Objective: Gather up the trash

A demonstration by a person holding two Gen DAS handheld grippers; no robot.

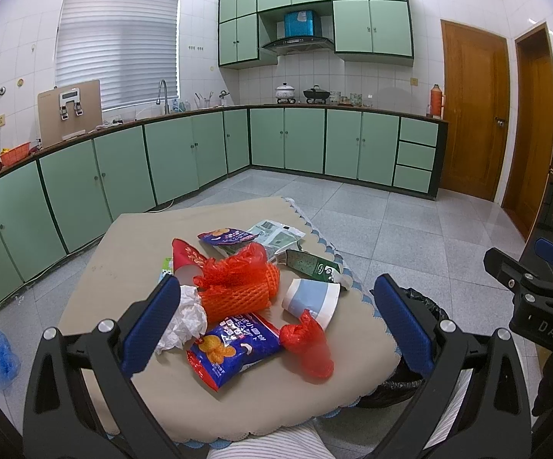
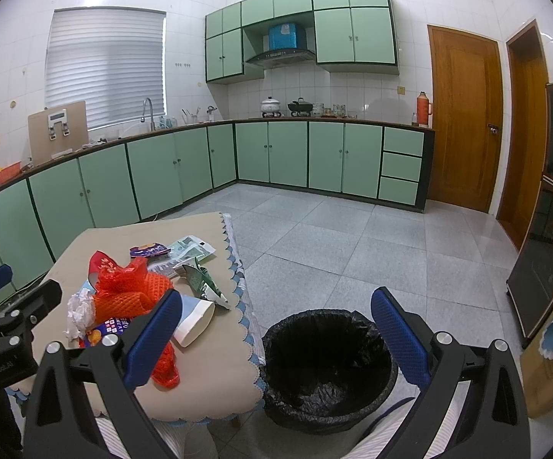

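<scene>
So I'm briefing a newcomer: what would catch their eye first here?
The heap of bright litter on the beige table: orange foam fruit net, red plastic bag, blue snack packet. Then the black-lined trash bin on the floor just right of the table, under the open right tool.

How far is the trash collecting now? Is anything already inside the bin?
Nothing looks done: the black-lined trash bin appears empty. Nothing is in hand: the left tongs and right tongs are both open. Everything is left on the table: the blue snack bag, paper cup, orange foam net, crumpled tissue and other wrappers.
</scene>
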